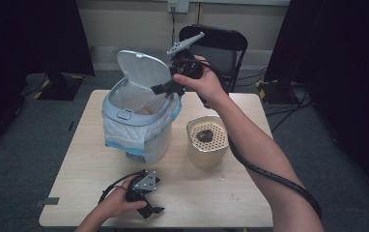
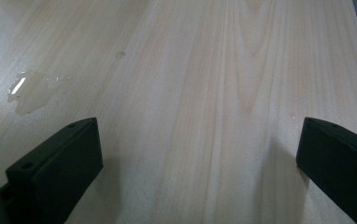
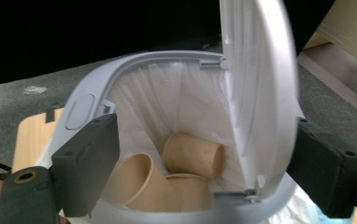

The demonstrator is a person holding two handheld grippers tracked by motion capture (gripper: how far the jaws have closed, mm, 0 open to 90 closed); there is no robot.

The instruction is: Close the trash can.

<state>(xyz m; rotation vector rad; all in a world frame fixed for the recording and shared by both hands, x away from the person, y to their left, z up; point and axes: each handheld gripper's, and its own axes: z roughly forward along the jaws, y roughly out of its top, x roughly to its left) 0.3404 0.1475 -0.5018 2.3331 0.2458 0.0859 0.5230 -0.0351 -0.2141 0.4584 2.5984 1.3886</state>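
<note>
The bin (image 1: 139, 126) stood at about ten o'clock from the table's (image 1: 76, 193) middle, its long axis upright and its mouth facing up. Its hinged lid (image 1: 141, 67) stood raised at the twelve o'clock side of the rim, tilted slightly back. A white liner (image 3: 162, 100) lined the inside, and three paper cups (image 3: 193, 156) lay on their sides at the bottom, touching one another.

In the high view the right gripper (image 1: 165, 88) hung just above the rim at the bin's two o'clock edge, jaws pointing down and towards eight o'clock into the opening. Its own view looked straight down the mouth, the lid's edge standing between the two jaws near the right one. The jaws stood wide apart and nothing was clamped between them. That hand was by far the nearer one to the lid; I judged that closing the lid would turn on getting behind its raised edge.

The perforated beige container (image 1: 207, 140) stood at three o'clock from the bin, a dark lump (image 1: 205, 135) inside.

The left gripper (image 1: 154, 210) rested at six o'clock, well apart, jaws spread wide and empty over bare wood, near a small wet patch (image 2: 29, 91).
</note>
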